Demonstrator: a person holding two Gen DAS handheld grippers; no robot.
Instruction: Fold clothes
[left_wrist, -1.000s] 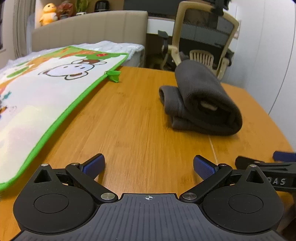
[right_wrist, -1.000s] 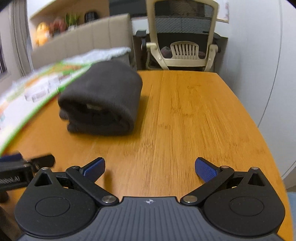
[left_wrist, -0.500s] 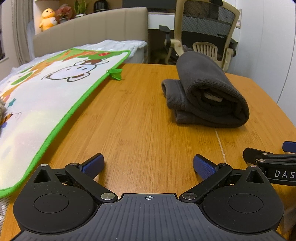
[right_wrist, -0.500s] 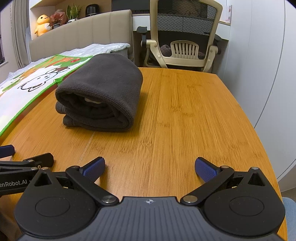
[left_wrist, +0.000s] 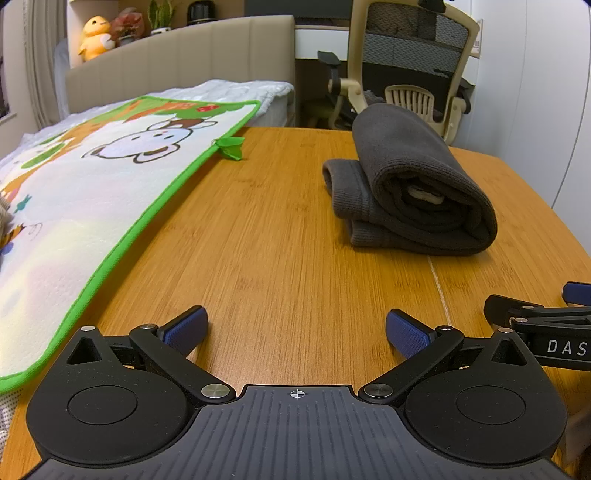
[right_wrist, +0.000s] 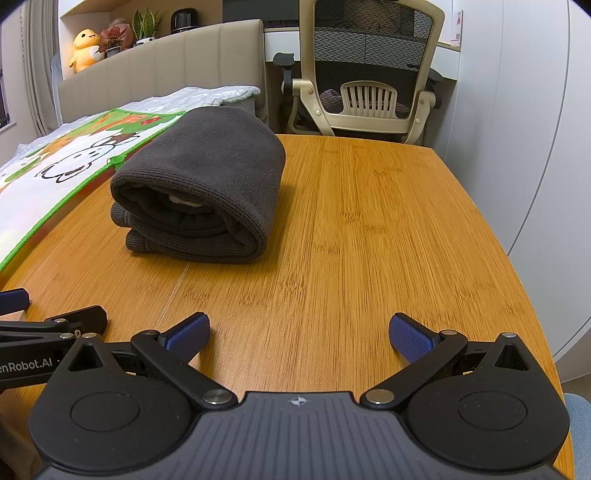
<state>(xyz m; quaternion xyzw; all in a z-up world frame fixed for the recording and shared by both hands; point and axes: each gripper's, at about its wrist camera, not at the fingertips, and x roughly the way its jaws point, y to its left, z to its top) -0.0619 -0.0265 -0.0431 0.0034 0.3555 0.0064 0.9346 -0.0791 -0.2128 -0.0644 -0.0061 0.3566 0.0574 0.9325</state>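
- The dark grey garment (left_wrist: 413, 184) lies folded into a thick bundle on the wooden worktop (left_wrist: 277, 240), its rolled edge facing the cameras and a pale tag just visible inside the fold.
- From the left wrist camera the bundle sits at about 1 o'clock, well apart from the left hand-held gripper (left_wrist: 295, 328).
- From the right wrist camera the same garment (right_wrist: 207, 192) sits at about 11 o'clock, also well apart from the right hand-held gripper (right_wrist: 299, 332).
- The left hand-held gripper hangs low over the worktop with its blue-padded fingers spread wide and nothing between them.
- The right hand-held gripper is likewise spread wide, with bare wood showing between its blue pads.
- The two tools lie near each other: part of the right one shows at 3 o'clock in the left camera, and part of the left one at 9 o'clock in the right camera.
- A cartoon-printed mat with a green border (left_wrist: 92, 192) overlaps the worktop's edge at 10 o'clock in the left view, apart from the garment.
- Beyond the mat stands a bed with a beige padded headboard (left_wrist: 184, 62).
- A cream mesh office chair (right_wrist: 369, 66) stands at 12 o'clock behind the worktop's far edge.
- A yellow plush toy (right_wrist: 85, 50) sits on a shelf above the headboard.
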